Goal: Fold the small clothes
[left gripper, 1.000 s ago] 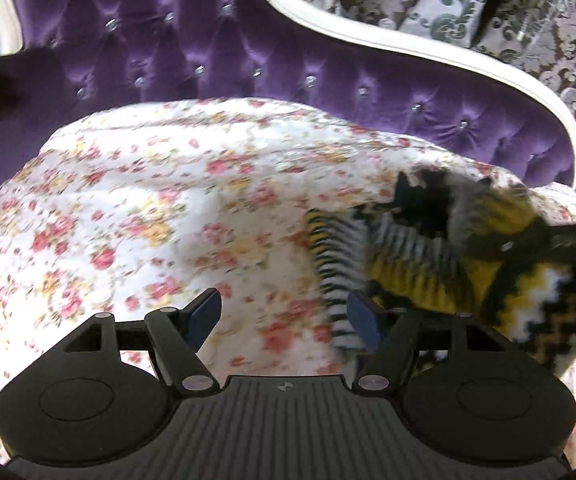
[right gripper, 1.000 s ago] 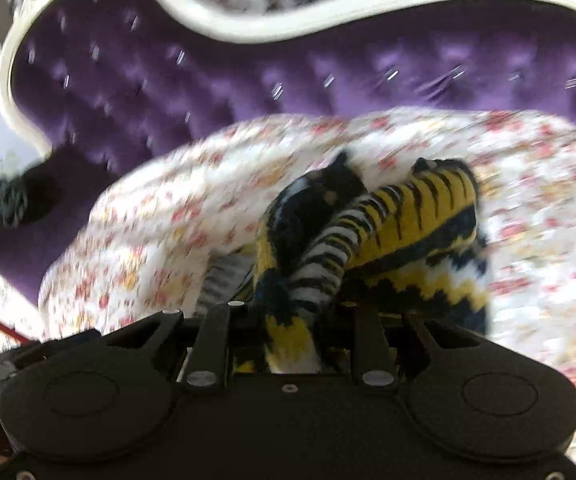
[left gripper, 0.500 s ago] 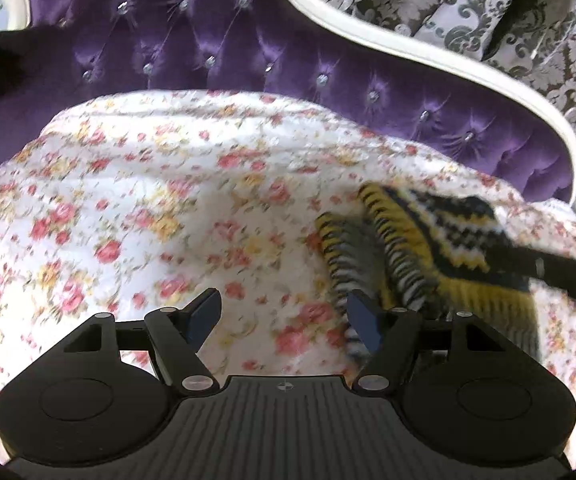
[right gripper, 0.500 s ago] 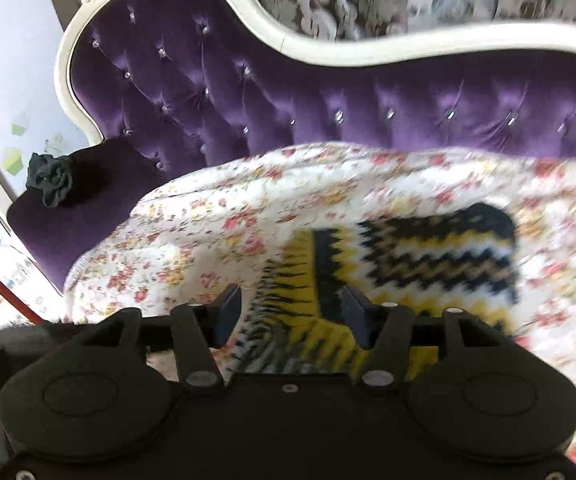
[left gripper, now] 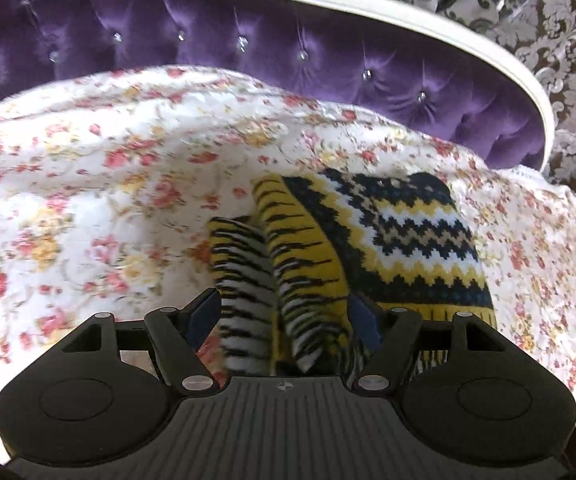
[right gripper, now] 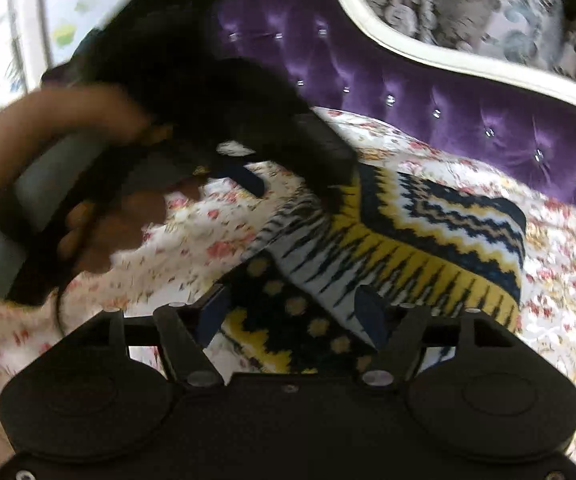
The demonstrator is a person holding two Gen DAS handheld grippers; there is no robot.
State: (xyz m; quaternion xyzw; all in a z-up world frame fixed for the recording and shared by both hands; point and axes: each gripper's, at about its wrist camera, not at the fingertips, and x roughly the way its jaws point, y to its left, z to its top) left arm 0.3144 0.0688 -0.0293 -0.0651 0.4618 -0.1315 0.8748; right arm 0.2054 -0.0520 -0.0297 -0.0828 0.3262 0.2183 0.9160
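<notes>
Purple tufted sofa (left gripper: pixel 328 68), seat draped in floral sheet (left gripper: pixel 88 184). Yellow-black-white knit garment (left gripper: pixel 408 232) lies folded on the sheet, right of centre. Left claw (left gripper: pixel 284 316) apart, fingers straddling the garment's striped near edge. Right claw (right gripper: pixel 292 312) apart, low over the dotted corner; the left claw shows blurred beyond.

No readable text, label, brand, number or sign appears in either view.
</notes>
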